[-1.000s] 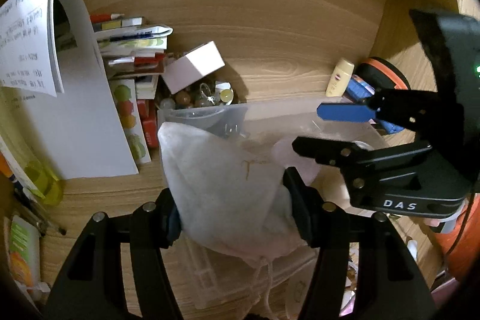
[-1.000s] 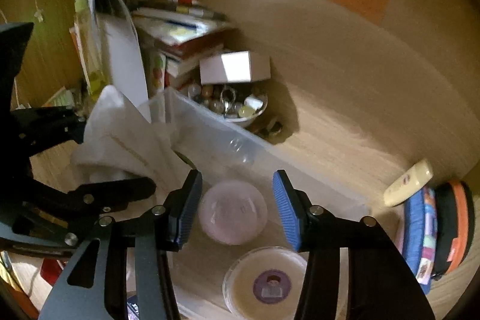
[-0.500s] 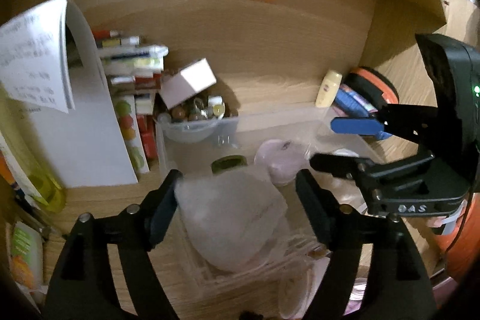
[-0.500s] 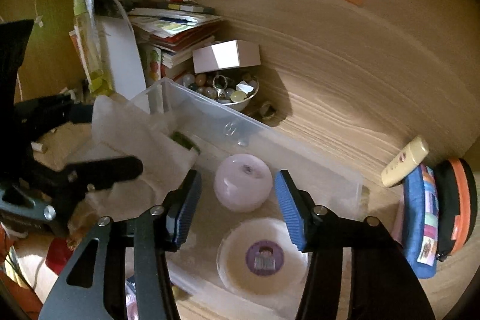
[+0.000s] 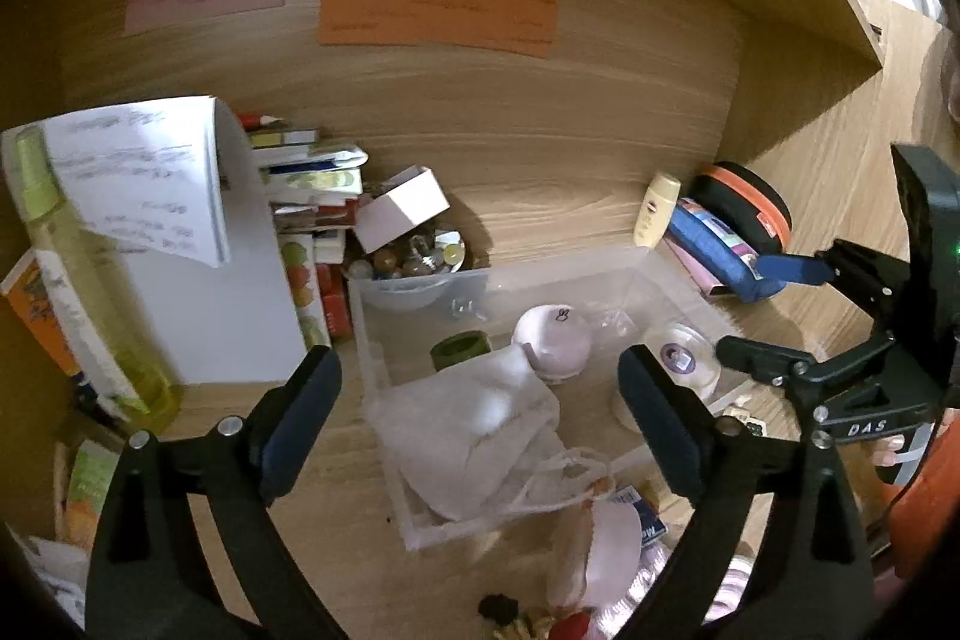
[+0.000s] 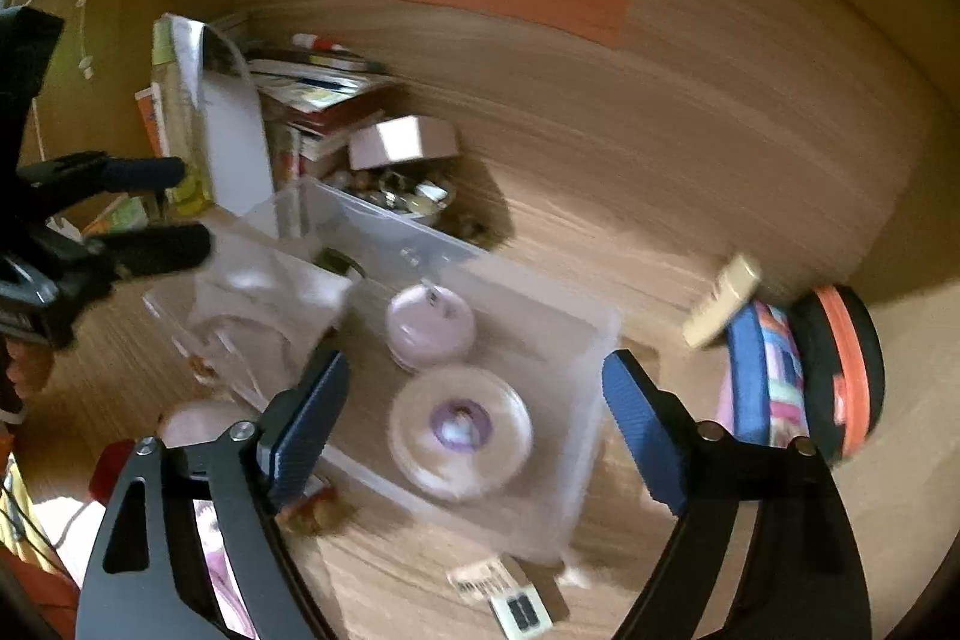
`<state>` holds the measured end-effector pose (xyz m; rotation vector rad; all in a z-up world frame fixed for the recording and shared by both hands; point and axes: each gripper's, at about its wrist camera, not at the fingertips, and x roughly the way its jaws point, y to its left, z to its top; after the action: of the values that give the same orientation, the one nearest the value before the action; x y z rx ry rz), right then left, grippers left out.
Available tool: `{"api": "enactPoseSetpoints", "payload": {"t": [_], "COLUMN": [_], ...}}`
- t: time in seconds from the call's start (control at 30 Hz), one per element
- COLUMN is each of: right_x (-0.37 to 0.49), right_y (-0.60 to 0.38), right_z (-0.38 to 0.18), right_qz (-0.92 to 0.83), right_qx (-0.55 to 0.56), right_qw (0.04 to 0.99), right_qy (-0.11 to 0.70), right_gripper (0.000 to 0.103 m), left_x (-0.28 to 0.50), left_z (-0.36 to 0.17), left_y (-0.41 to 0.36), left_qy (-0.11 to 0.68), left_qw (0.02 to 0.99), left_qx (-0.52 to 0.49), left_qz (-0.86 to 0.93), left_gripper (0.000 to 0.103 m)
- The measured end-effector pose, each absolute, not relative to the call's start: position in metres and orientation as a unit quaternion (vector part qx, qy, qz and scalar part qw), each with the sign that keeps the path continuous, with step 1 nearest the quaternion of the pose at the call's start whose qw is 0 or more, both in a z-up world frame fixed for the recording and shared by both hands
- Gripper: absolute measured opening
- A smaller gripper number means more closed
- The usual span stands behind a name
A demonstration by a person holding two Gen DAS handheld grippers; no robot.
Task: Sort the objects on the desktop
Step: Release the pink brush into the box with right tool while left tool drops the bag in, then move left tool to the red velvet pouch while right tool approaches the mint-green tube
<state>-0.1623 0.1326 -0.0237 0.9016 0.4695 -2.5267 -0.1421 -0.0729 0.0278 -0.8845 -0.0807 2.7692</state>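
The left gripper (image 5: 480, 400) is gaping wide above the bin (image 5: 672, 274), where a white pouch (image 5: 474, 436), seemingly cloth, is lying.

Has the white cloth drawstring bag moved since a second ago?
Yes. The white cloth drawstring bag has dropped from between the left gripper's jaws into the clear plastic bin, beside the pink round case.

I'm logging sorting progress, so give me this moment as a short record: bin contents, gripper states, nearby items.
container: clear plastic bin on the wooden desk
in bin: white drawstring pouch, pink round case, clear disc with purple centre, small dark green item
left gripper: open, empty, above the pouch
right gripper: open, empty, over the bin
behind bin: bowl of trinkets
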Motion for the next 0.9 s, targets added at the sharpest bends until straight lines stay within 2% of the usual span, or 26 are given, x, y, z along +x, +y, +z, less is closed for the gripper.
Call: {"api": "enactPoseSetpoints", "payload": {"t": [0.57, 0.9], "right_x": [-0.117, -0.081], "right_y": [0.191, 0.206], "right_z": [-0.038, -0.069], "right_qz": [-0.92, -0.911], "right_qx": [0.329, 0.355], "right_qw": [0.158, 0.164], "right_qy": [0.146, 0.127], "right_gripper": [0.089, 0.091], "left_x": [-0.085, -0.05], "left_z": [0.007, -0.032], "left_y": [-0.077, -0.07], "left_qy": [-0.018, -0.002], "left_qw": [0.064, 0.055], "left_qx": [-0.336, -0.377], "left_qz": [0.94, 0.924], "left_gripper": [0.096, 0.096]}}
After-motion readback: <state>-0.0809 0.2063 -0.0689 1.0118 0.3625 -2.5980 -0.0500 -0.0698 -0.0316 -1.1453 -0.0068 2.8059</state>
